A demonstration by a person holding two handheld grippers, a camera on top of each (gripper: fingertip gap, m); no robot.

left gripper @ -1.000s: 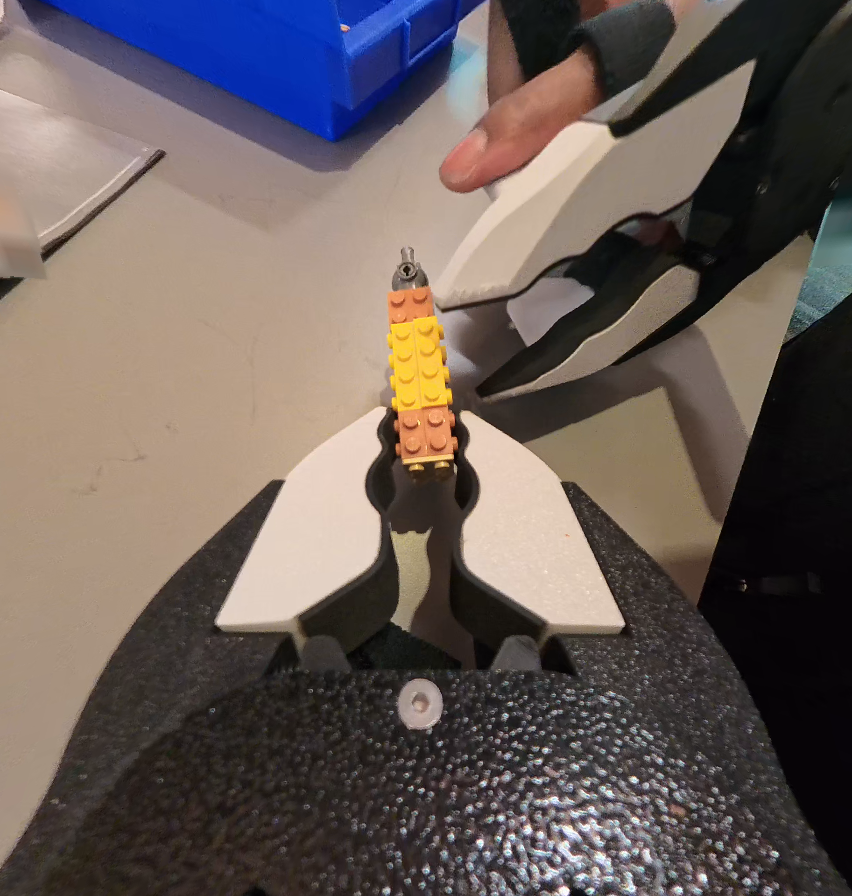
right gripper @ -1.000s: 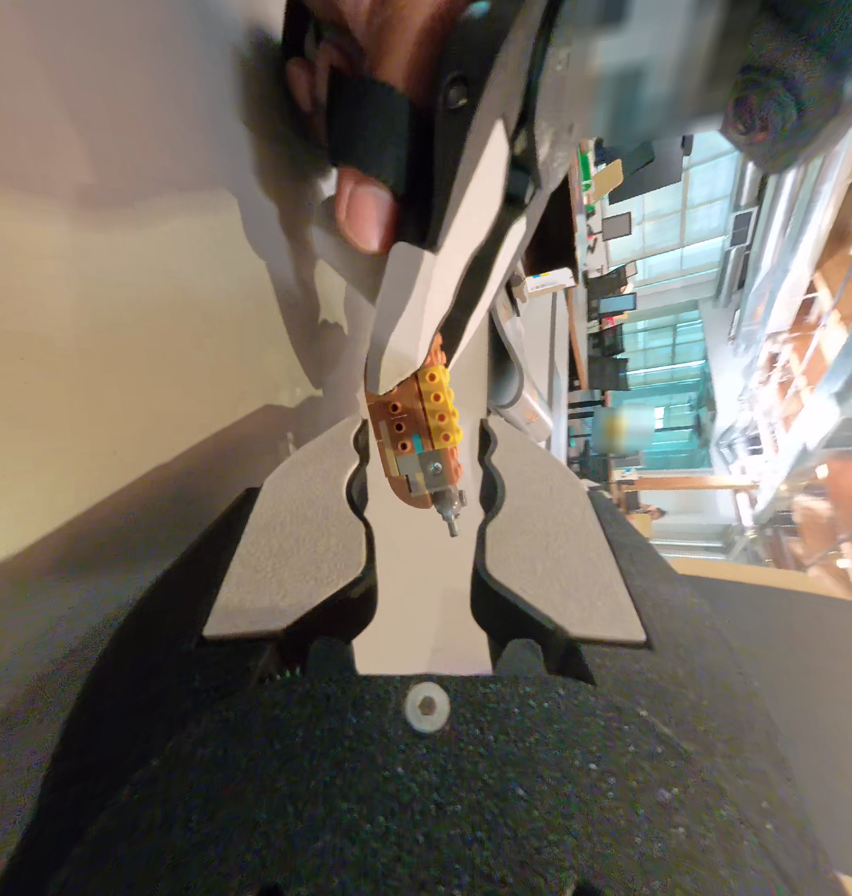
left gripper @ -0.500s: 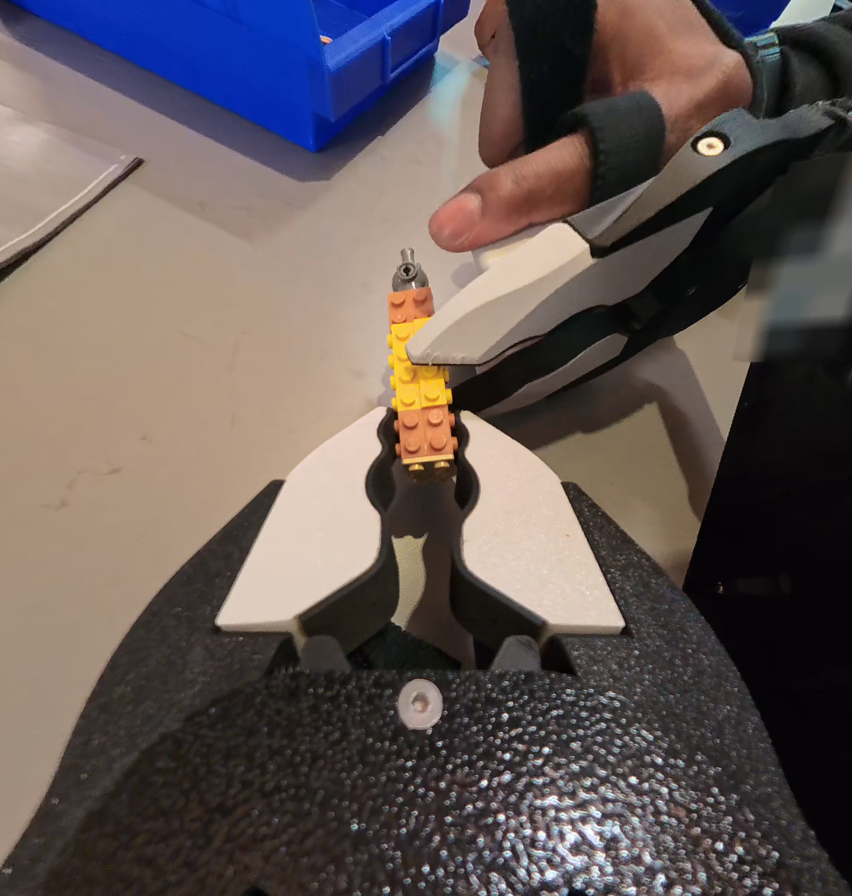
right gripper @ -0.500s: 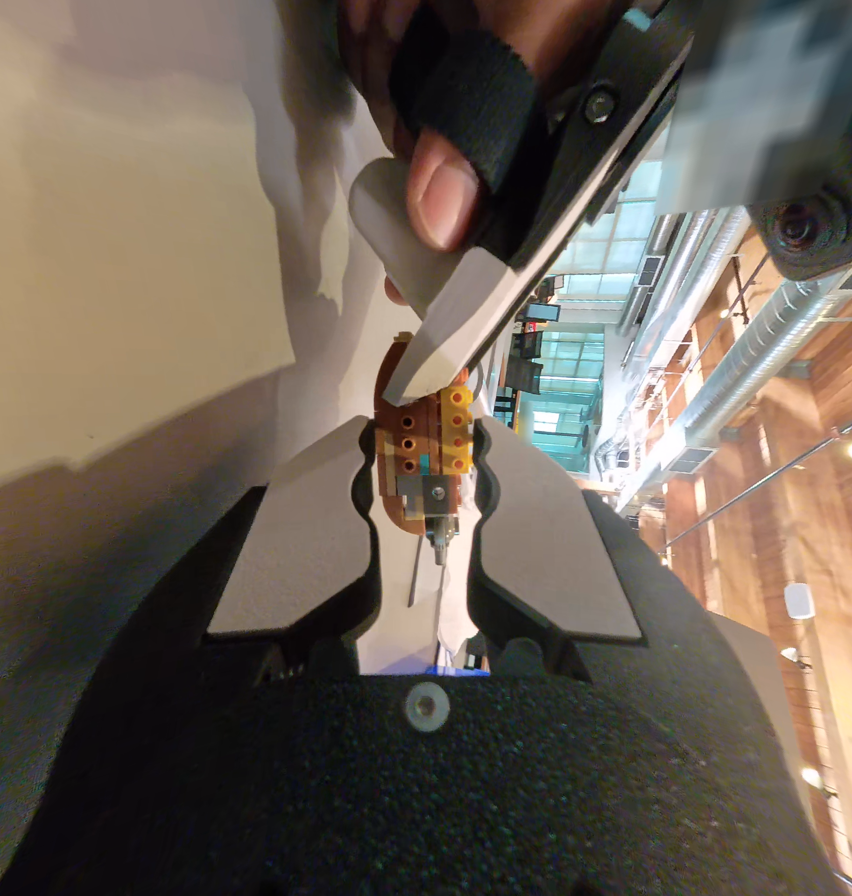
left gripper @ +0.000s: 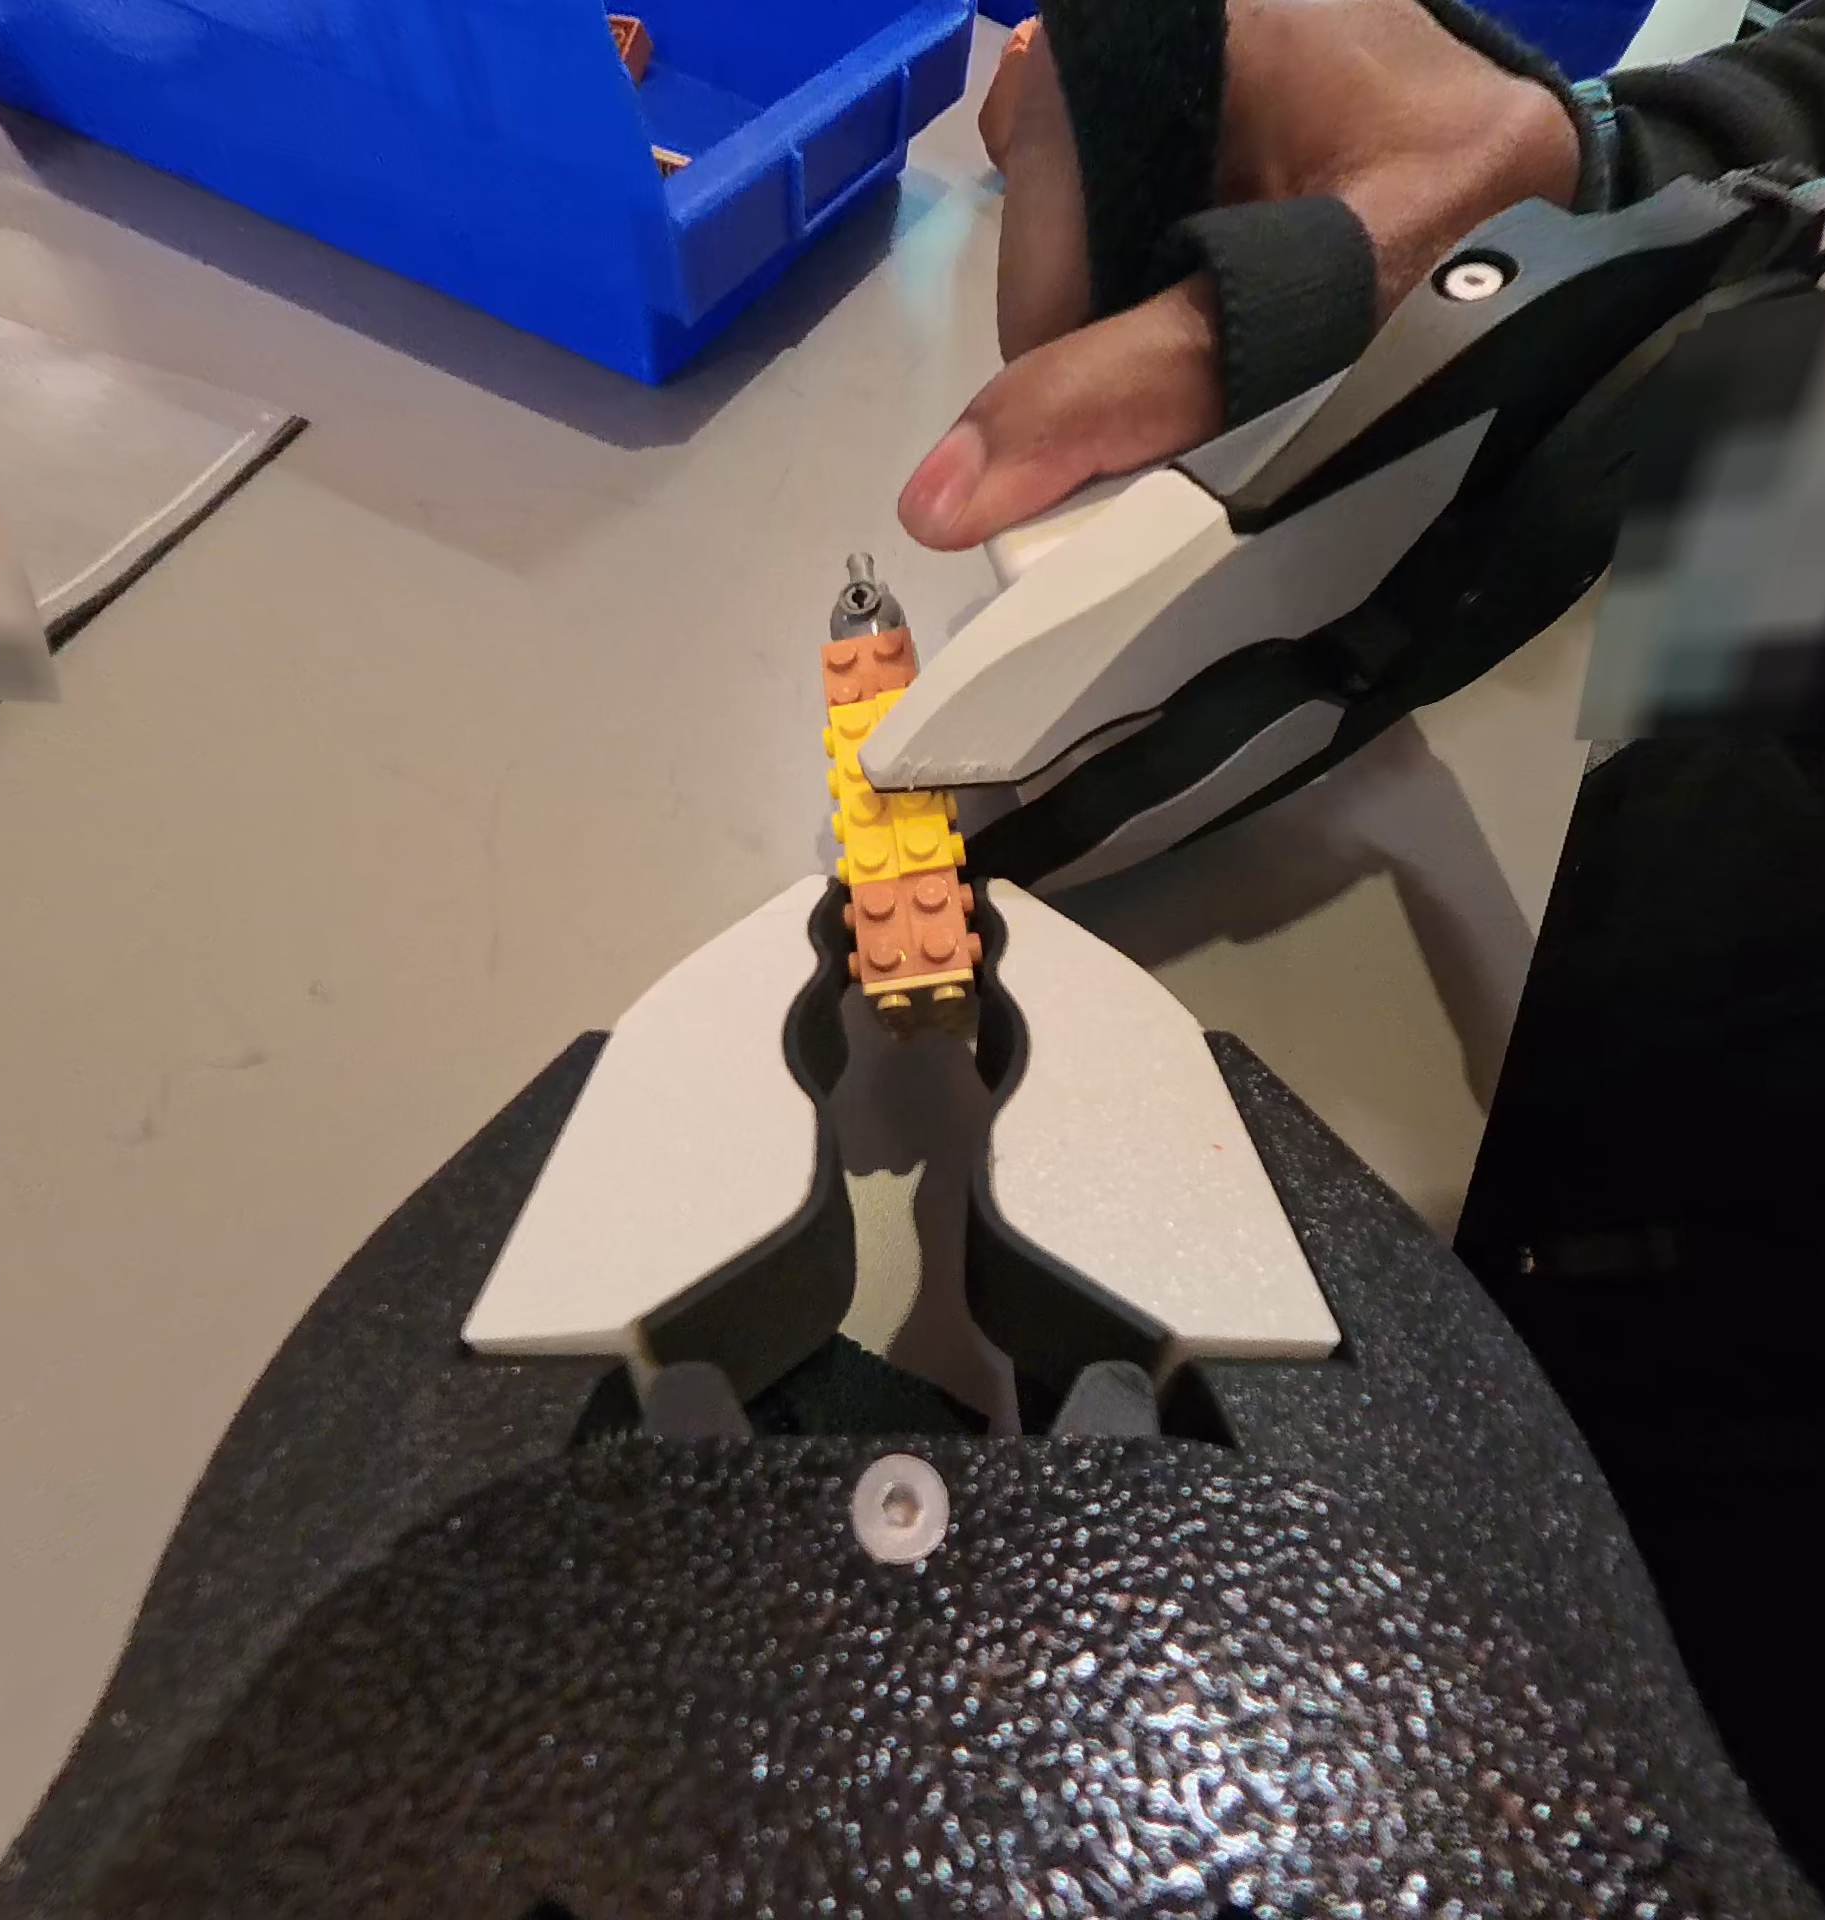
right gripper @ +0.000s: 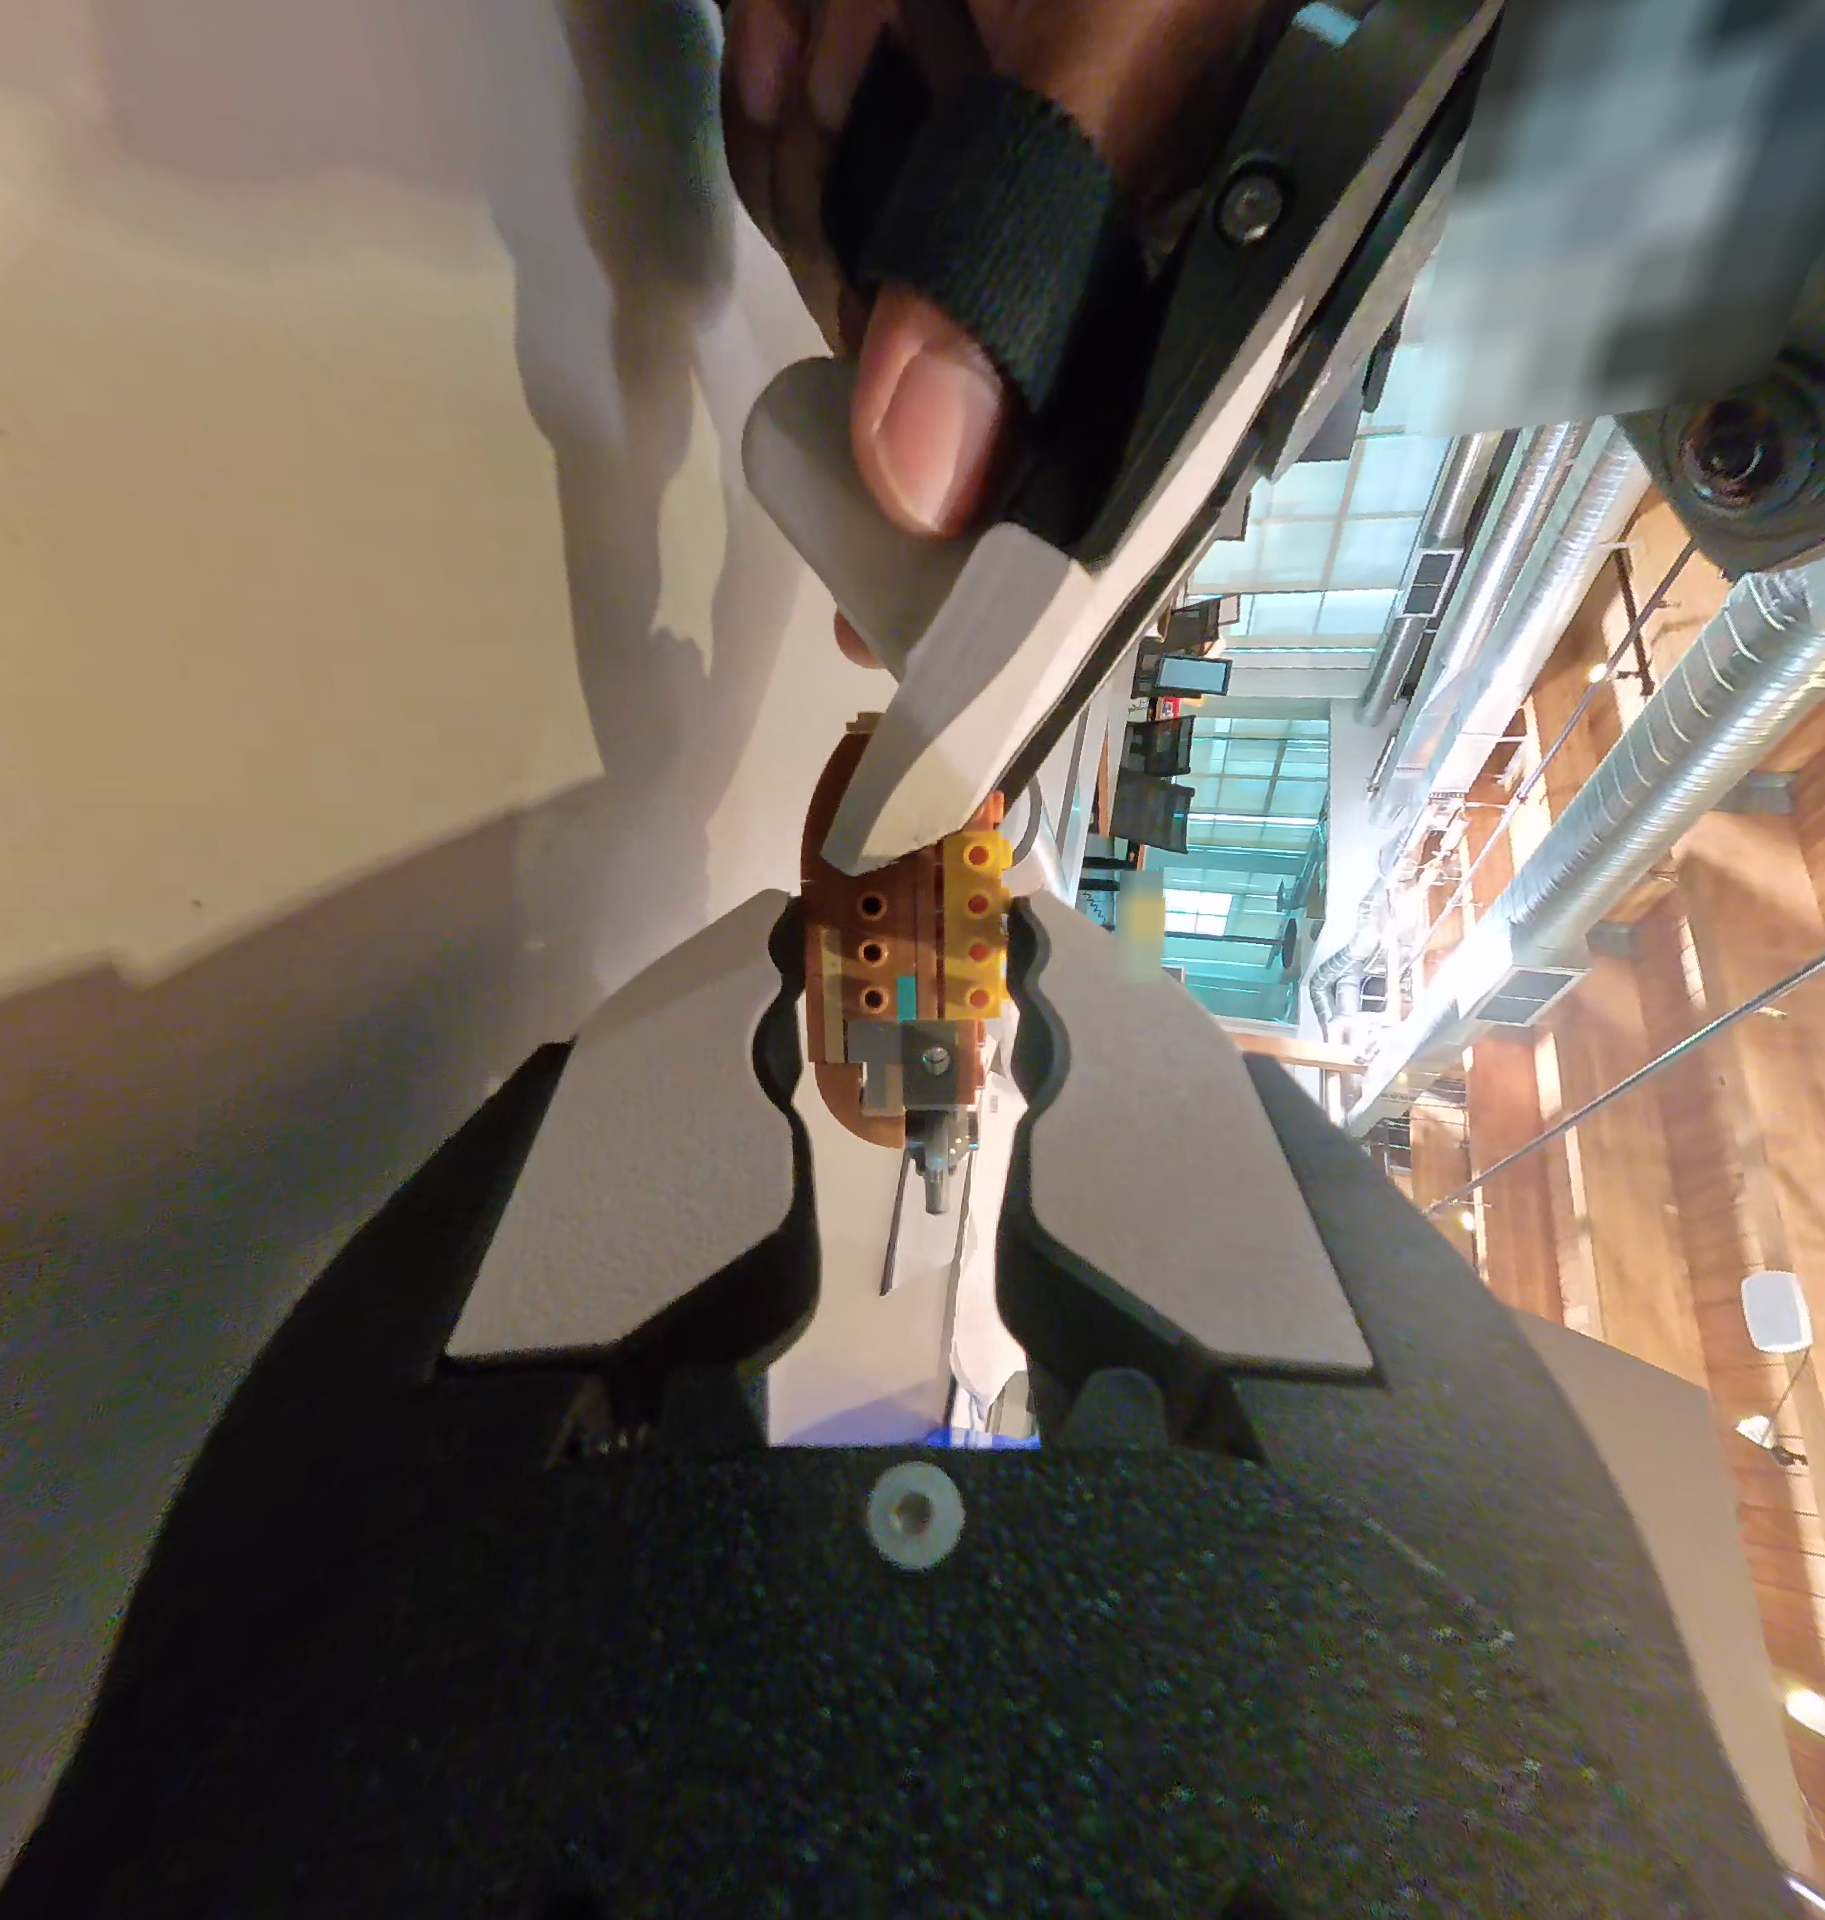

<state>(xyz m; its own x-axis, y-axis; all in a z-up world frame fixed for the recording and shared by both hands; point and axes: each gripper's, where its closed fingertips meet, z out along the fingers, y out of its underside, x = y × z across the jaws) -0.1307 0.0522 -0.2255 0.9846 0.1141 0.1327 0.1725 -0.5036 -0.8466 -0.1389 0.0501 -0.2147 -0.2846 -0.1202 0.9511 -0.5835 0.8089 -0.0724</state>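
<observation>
The left tool (left gripper: 913,940) pinches the near, brown end of a small brick model (left gripper: 892,821), both of its pads pressed against the studded sides; the model runs forward from the tips over the grey bench (left gripper: 368,831), brown, then yellow, then brown, ending in a small grey nozzle-like piece (left gripper: 864,608). The right tool (right gripper: 908,935) comes in from the right and closes on the same model around its yellow middle: in its own view one pad sits against the brown curved side and the other against the yellow bricks, so the model is held between both tools above the bench. A hand (left gripper: 1251,208) in black straps works the right tool, thumb lying on its upper finger. Behind, on the bench, stands a blue bin (left gripper: 472,156) with a few brown pieces inside, and a grey mat (left gripper: 108,457) lies to the left
</observation>
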